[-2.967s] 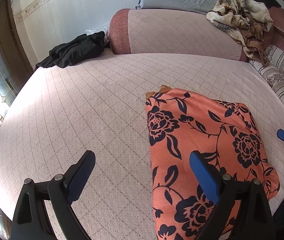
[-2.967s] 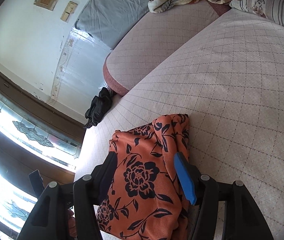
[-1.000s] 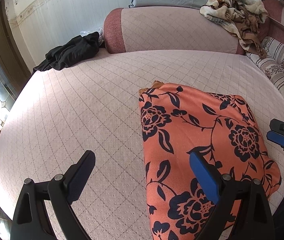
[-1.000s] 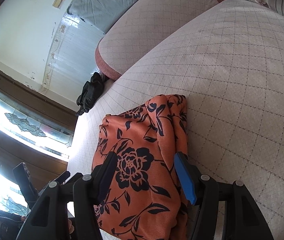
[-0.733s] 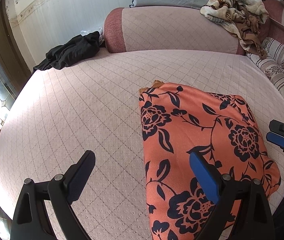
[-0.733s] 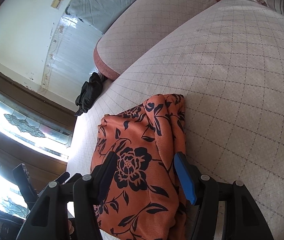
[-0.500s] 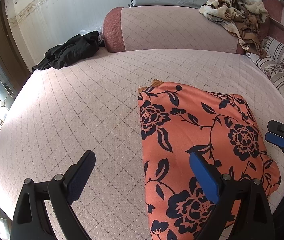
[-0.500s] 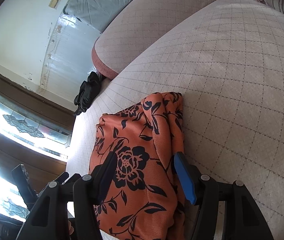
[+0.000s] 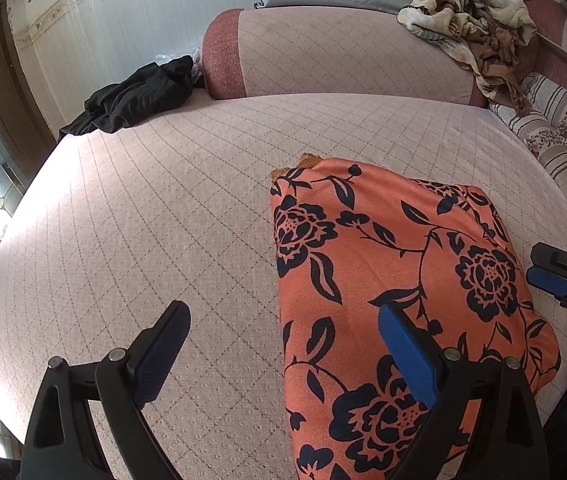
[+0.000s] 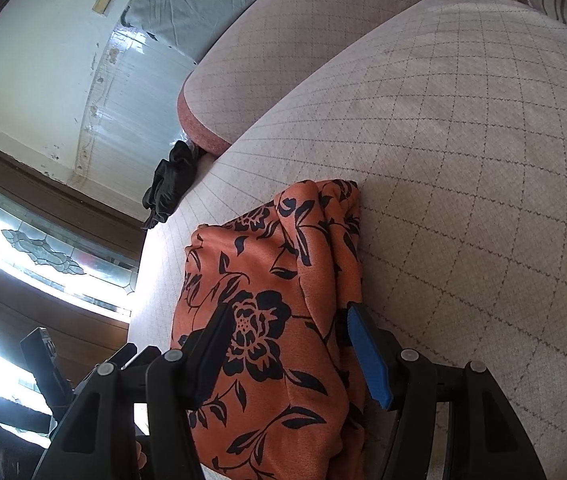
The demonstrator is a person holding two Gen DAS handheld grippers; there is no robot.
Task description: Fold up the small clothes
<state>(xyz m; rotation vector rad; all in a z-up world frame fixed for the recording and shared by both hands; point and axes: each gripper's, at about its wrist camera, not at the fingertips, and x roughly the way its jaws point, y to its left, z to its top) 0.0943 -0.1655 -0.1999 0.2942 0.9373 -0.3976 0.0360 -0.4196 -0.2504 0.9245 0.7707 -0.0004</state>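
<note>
On pink bedding, folded orange floral garment (image 9: 395,264) lies flat.

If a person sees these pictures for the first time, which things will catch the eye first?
The orange floral cloth stands out first, lying folded on the pale quilted bed. Next come both grippers, left and right, open above its near end. A black garment lies at the bed's far left corner.

Bright window glare, fisheye-warped edges
</note>
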